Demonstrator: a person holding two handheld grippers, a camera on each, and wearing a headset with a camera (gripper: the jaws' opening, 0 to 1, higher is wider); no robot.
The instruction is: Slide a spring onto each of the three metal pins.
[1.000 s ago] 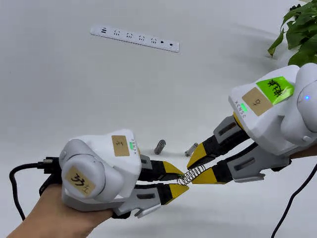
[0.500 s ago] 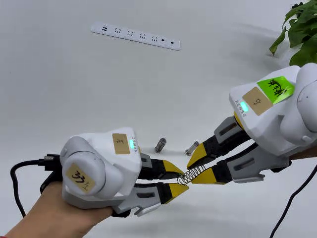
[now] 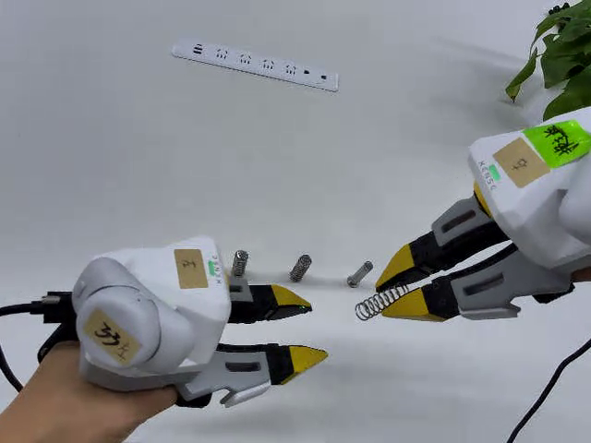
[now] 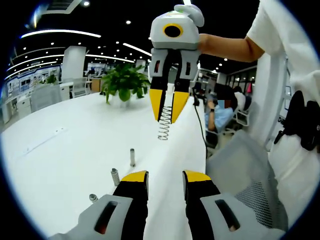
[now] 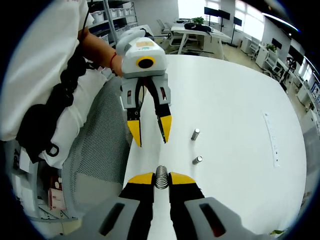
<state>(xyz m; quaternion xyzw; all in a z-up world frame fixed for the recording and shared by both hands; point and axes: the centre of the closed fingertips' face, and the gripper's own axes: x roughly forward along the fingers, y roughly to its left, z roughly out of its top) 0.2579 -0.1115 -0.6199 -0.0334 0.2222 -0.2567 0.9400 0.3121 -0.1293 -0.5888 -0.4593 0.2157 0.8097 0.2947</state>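
My right gripper (image 3: pixel 391 293) is shut on one end of a small metal spring (image 3: pixel 377 303), which sticks out toward the left gripper; in the right gripper view the spring (image 5: pixel 161 176) sits between the yellow tips. The left gripper (image 3: pixel 307 328) is open and holds nothing, a short gap away from the spring's free end. In the left gripper view the spring (image 4: pixel 164 128) hangs from the right gripper (image 4: pixel 168 119) above my open left gripper (image 4: pixel 165 177). Three short metal pins lie on the white table behind the grippers: one at left (image 3: pixel 240 263), a ribbed middle one (image 3: pixel 299 269), one at right (image 3: pixel 358 274).
A white power strip (image 3: pixel 255 65) lies at the far side of the table. A green plant (image 3: pixel 559 55) stands at the back right. A black cable (image 3: pixel 18 309) trails from the left gripper. The table edge and a mesh chair (image 5: pixel 95 160) lie behind the left gripper.
The left gripper has opened and drawn back left, away from the spring; a pin it hid now shows. The right gripper has moved right and up, keeping the spring.
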